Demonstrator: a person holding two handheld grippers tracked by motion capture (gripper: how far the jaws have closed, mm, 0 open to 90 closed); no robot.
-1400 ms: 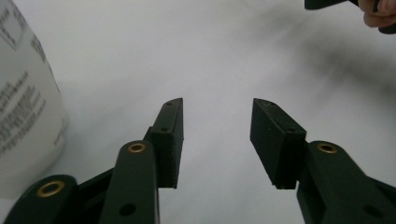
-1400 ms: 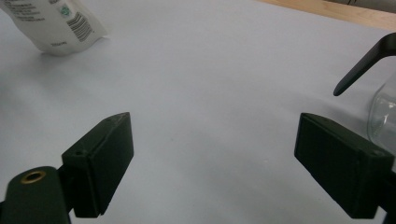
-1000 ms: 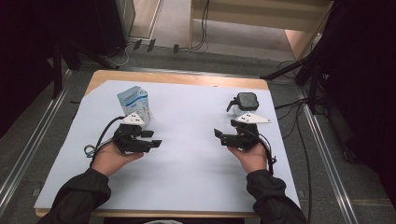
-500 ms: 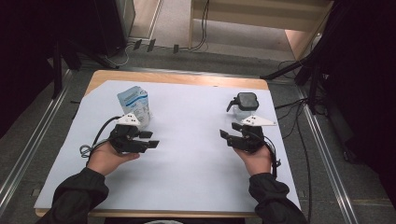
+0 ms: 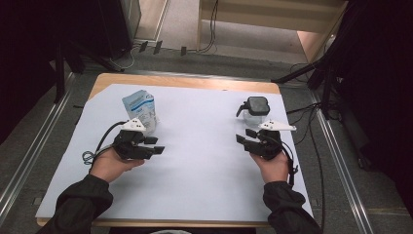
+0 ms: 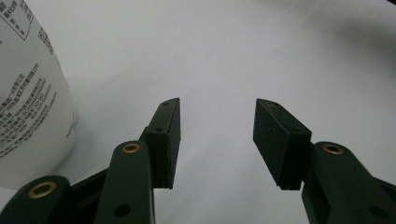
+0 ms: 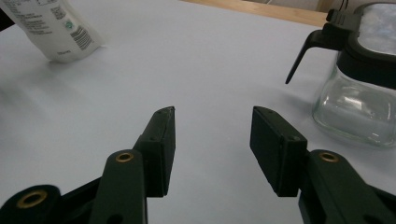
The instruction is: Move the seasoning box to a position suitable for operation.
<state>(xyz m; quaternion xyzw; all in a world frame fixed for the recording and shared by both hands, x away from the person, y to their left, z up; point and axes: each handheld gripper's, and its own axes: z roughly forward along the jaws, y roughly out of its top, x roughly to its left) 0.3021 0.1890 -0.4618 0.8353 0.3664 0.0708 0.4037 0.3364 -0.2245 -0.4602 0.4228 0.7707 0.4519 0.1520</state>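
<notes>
A white and blue printed pouch (image 5: 140, 111) stands at the back left of the white sheet (image 5: 204, 165). My left gripper (image 5: 155, 145) lies just in front of it, pointing right; its jaws have just been opening a little and nothing is between them. In the left gripper view the pouch (image 6: 28, 93) rises at the left, beside the left gripper (image 6: 217, 135). A glass jar with a black lid and spout (image 5: 255, 109) stands at the back right. My right gripper (image 5: 245, 136) sits just in front of it, open, its jaws having just been closing on nothing. In the right gripper view, past the right gripper (image 7: 212, 140), are the jar (image 7: 359, 93) and the pouch (image 7: 56, 28).
The sheet covers a wooden table whose bare far edge (image 5: 195, 83) shows behind the objects. Cables (image 5: 311, 146) trail off the right side. Metal rails (image 5: 341, 161) run along the floor on both sides. Bare sheet lies between the two hands.
The right hand has slid a little to the right, in front of the jar, and its jaws have narrowed. The left hand has stayed where it was.
</notes>
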